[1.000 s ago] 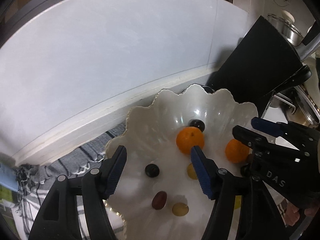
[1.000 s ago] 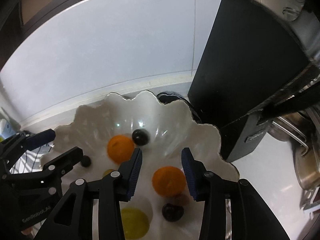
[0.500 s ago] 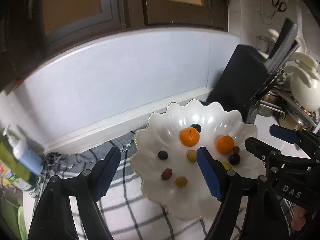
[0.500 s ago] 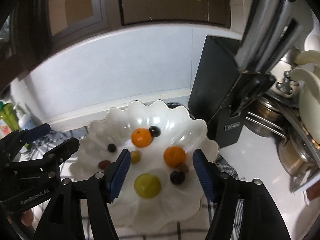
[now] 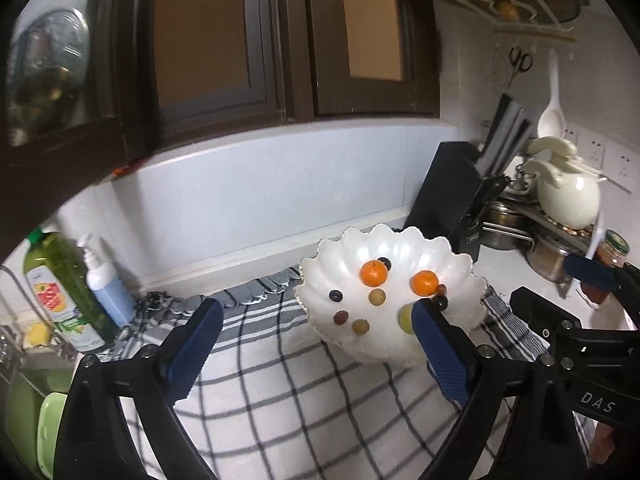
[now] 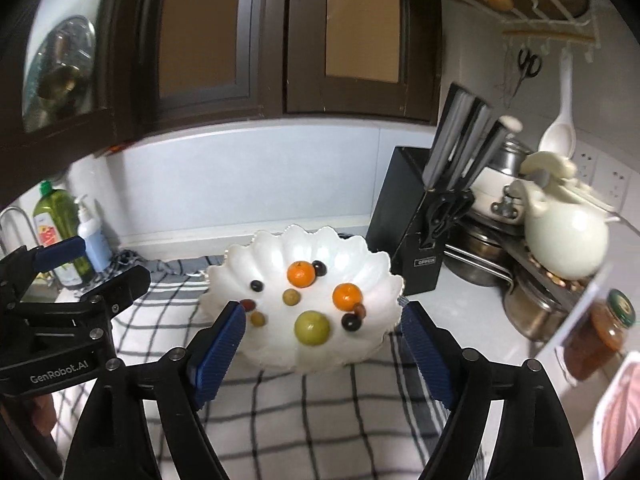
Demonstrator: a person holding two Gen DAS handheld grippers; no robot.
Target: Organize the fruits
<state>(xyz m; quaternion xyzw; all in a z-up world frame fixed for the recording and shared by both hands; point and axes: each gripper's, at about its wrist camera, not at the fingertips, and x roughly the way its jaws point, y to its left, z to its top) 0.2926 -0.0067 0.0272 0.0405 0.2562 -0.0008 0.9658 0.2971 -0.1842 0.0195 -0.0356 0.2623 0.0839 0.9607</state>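
Observation:
A white scalloped bowl (image 5: pixel 452 268) (image 6: pixel 360 252) stands on a checked cloth (image 5: pixel 280 392) (image 6: pixel 320 412). In it lie two oranges (image 6: pixel 301 274) (image 6: pixel 347 295), a green fruit (image 6: pixel 312 328), and several small dark and yellowish fruits. The oranges also show in the left wrist view (image 5: pixel 374 273) (image 5: pixel 425 282). My left gripper (image 5: pixel 316 344) is open and empty, held back from the bowl and above the cloth. My right gripper (image 6: pixel 322 350) is open and empty, in front of the bowl.
A black knife block (image 6: pixel 416 224) stands right of the bowl, with steel pots (image 6: pixel 476 256) and a cream jug (image 6: pixel 564 236) beyond. A jar (image 6: pixel 600 332) is at the right. A green bottle (image 5: pixel 60 280) and a pump bottle (image 5: pixel 106 284) stand at the left by a sink.
Both grippers have pulled up and back from the bowl, and their jaws have opened wider. The whole counter now shows. The fruits in the bowl have not moved.

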